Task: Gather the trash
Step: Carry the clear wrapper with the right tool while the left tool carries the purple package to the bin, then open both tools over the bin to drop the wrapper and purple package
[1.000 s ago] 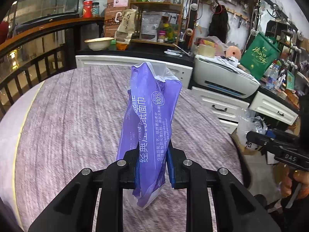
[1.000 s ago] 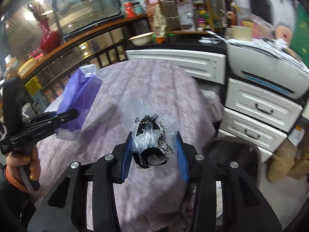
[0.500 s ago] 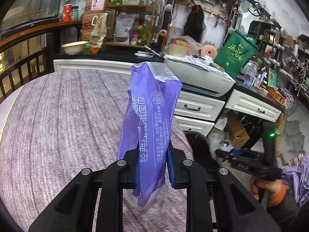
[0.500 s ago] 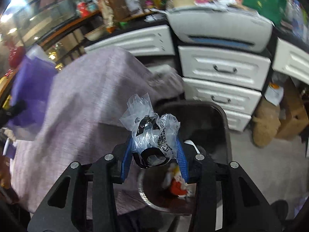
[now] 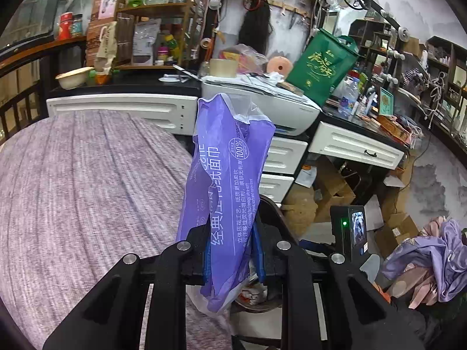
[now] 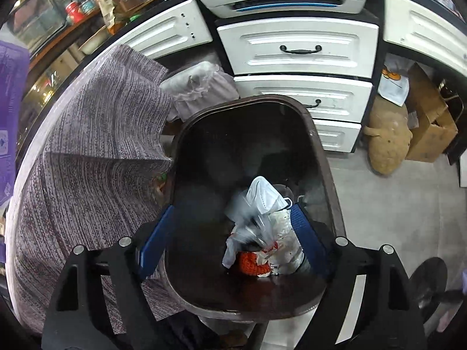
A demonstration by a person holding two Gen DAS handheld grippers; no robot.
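My left gripper (image 5: 233,250) is shut on a purple tissue wrapper (image 5: 227,180) that stands upright between the jaws, near the table's right edge. The wrapper's edge also shows at the far left of the right wrist view (image 6: 11,93). My right gripper (image 6: 224,239) is open and empty, directly above the dark brown trash bin (image 6: 321,151). A clear plastic bag (image 6: 254,221), blurred by motion, is in the bin's mouth over white and orange trash (image 6: 254,262). The bin's rim shows behind the wrapper in the left wrist view (image 5: 274,213).
The table with a purple-grey cloth (image 5: 73,189) lies left of the bin (image 6: 87,160). White drawers (image 6: 297,49) and a printer (image 5: 280,108) stand behind. Cardboard boxes (image 6: 429,116) and a tan sack (image 6: 385,143) sit on the floor to the right.
My right gripper moved over the bin, opened and let go of the clear plastic bag, which dropped in. My left gripper swung right toward the bin, still holding the purple wrapper.
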